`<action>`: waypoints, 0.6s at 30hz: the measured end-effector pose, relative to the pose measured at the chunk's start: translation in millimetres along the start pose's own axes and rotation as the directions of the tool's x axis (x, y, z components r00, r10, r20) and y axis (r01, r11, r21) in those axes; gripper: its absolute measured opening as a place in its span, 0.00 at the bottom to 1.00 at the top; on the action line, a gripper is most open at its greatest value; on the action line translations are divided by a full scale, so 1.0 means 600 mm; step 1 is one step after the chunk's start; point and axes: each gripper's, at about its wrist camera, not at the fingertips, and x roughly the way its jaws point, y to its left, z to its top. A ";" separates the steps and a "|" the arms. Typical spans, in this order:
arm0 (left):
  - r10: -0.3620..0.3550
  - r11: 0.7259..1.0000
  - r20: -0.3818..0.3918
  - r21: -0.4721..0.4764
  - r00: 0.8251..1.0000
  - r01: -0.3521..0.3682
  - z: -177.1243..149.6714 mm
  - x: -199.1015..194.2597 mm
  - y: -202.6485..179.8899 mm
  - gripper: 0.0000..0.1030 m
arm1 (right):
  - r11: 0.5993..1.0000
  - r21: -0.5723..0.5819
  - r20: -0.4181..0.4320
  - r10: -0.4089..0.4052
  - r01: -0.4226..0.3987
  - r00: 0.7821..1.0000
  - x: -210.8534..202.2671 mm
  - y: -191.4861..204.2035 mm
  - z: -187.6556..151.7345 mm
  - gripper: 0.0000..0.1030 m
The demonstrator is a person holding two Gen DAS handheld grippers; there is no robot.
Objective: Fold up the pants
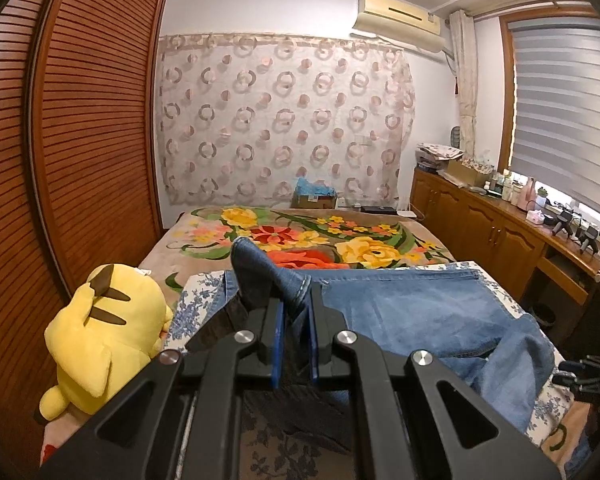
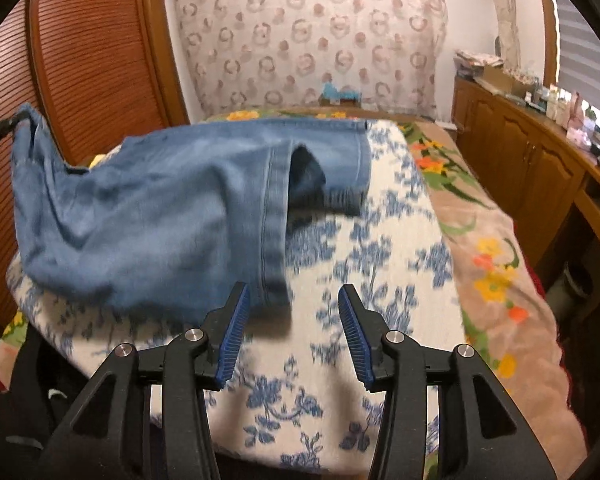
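In the left wrist view we find the left gripper [image 1: 296,312] at lower centre, its blue-padded fingers [image 1: 277,340] drawn together and clamped on a bunched fold of the blue jeans [image 1: 420,312], the dark denim rising in a peak just above the fingertips. The rest of the garment lies spread toward the right of the frame on a white cloth with blue flower print [image 1: 198,292], which in turn covers a floral blanket [image 1: 300,232] in yellow, orange and green. A yellow plush toy [image 1: 104,332] sits at lower left, touching the edge of the printed cloth. A louvred wooden wardrobe [image 1: 80,120] fills the left side, a wall air conditioner [image 1: 400,16] hangs at upper right, and a wooden cabinet [image 1: 480,224] crowded with small bottles runs along the right under a window blind [image 1: 568,100]. We can read no brand, label or writing on any item here; the bottles and a cardboard box at the far wall are too small to make out. In the right wrist view the right gripper [image 2: 294,328] sits at lower centre with its ribbed blue pads [image 2: 234,336] well apart and nothing between them; the seamed edge of the jeans [image 2: 160,220] hangs just beyond its left finger. The denim occupies the left and centre of the frame, lifted at upper left where the other gripper's tip holds it, one leg hem lying open near centre on the printed cloth [image 2: 340,260]. This view is blurred, and no lettering is legible.
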 end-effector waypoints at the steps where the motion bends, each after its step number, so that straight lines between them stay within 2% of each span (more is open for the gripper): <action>1: 0.005 1.000 -0.001 0.003 1.000 -0.005 0.003 0.005 0.002 0.06 | 1.000 0.004 -0.008 0.010 -0.010 1.000 0.005 -0.002 -0.005 0.45; 10: 0.026 1.000 -0.031 0.004 0.999 -0.026 0.023 0.062 0.018 0.06 | 0.996 -0.005 -0.047 0.087 -0.087 0.995 0.049 0.003 -0.001 0.45; 11: 0.028 1.000 -0.035 0.003 0.999 -0.028 0.026 0.067 0.017 0.06 | 0.995 -0.005 -0.053 0.098 -0.099 0.994 0.055 0.006 -0.001 0.40; 15: 0.032 0.999 -0.049 0.001 0.998 -0.032 0.026 0.088 0.014 0.06 | 0.993 -0.018 -0.065 0.117 -0.119 0.991 0.068 0.013 -0.002 0.32; 17: 0.035 0.999 -0.056 0.001 0.998 -0.035 0.026 0.099 0.013 0.06 | 0.990 -0.004 -0.068 0.141 -0.142 0.988 0.068 0.007 0.001 0.14; 18: 0.036 0.999 -0.059 -0.001 0.998 -0.036 0.028 0.105 0.016 0.06 | 0.988 0.004 -0.071 0.154 -0.154 0.985 0.068 0.005 0.002 0.13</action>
